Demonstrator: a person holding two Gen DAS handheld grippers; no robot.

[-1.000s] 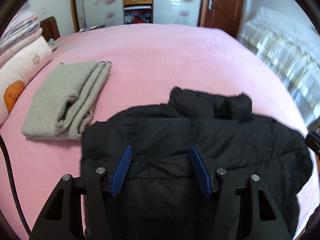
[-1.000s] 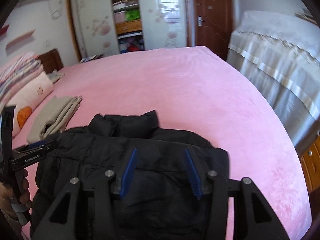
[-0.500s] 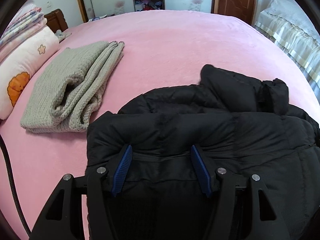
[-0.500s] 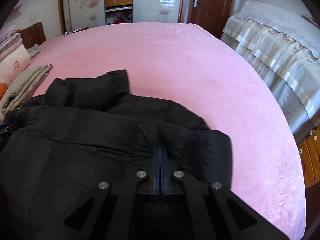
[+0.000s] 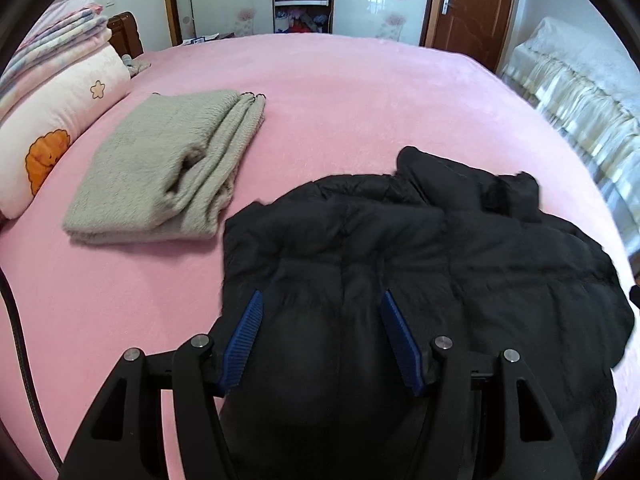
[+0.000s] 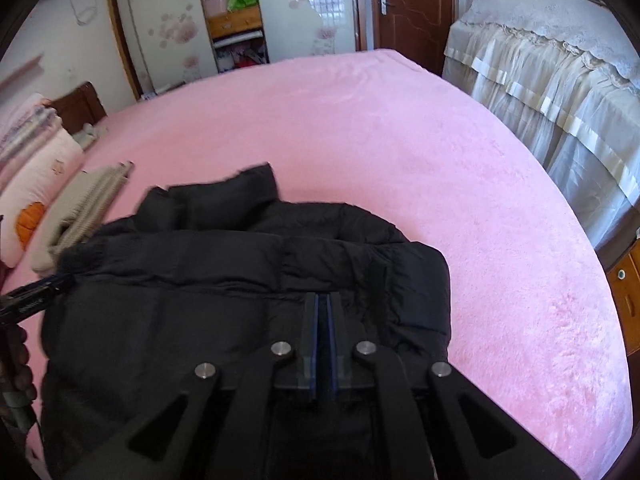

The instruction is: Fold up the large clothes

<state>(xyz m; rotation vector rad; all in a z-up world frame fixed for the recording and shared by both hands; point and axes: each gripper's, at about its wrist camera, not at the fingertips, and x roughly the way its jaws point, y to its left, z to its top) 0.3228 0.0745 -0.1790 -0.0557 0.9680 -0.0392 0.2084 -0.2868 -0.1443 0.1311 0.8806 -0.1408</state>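
A black puffer jacket (image 5: 440,272) lies partly folded on a wide bed covered by a pink blanket (image 5: 360,92), filling the lower middle of both wrist views. In the left wrist view, the left gripper (image 5: 322,300) sits at six o'clock with its two blue-padded fingers (image 5: 244,336) spread apart; the jacket's padded fabric bulges up between them, and whether the pads press on it cannot be told. The jacket's collar (image 5: 468,184) stands at about two o'clock from this gripper. A folded beige sweater (image 5: 168,168) rests on the blanket at ten o'clock, near the jacket but not touching it. Farther out at nine o'clock lies a pale pink pillow (image 5: 60,116) printed with an orange shape, with folded striped bedding stacked above it. In the right wrist view, the right gripper (image 6: 322,300) at six o'clock has its jaws almost together with a thin gap between the blue pads; they have just reopened by a sliver, and nothing is visibly caught between them as they rest over the jacket's folded edge. At nine o'clock in this view, a hand (image 6: 18,364) holds the other tool at the jacket's left edge. A wardrobe (image 6: 236,16) and a brown door (image 6: 412,4) stand at twelve o'clock beyond the bed.
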